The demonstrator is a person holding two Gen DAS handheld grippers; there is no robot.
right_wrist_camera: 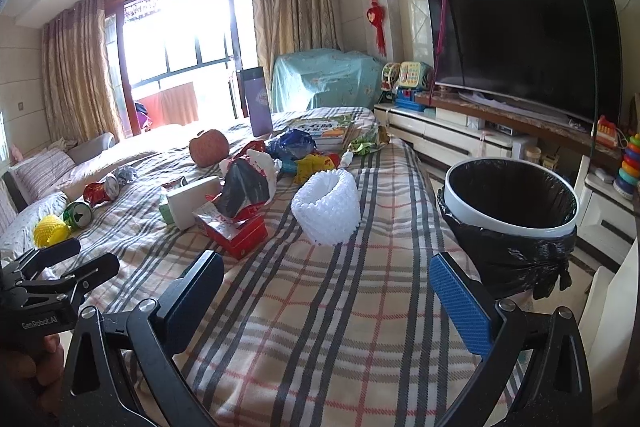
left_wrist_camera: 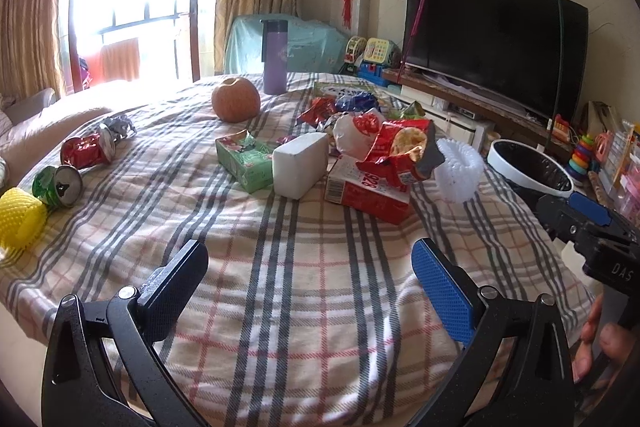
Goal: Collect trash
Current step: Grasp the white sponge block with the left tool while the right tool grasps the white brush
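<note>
Left tongs (left_wrist_camera: pixel 310 287) and right tongs (right_wrist_camera: pixel 326 301) both spread wide, empty, above the plaid tabletop (right_wrist_camera: pixel 320 307). Ahead, trash pile (left_wrist_camera: pixel 372 147) mid-tabletop, white foam net (right_wrist_camera: pixel 326 211) nearer. Beside the right edge, bin (right_wrist_camera: pixel 510 211) black-lined, seemingly empty.

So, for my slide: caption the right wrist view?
Open right tool over plaid cloth, white foam net ahead, lined bin beside.

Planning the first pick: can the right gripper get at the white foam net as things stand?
Probably yes. The right gripper is open, and only bare plaid cloth lies between it and the white foam net, which stands apart from the red carton.
</note>
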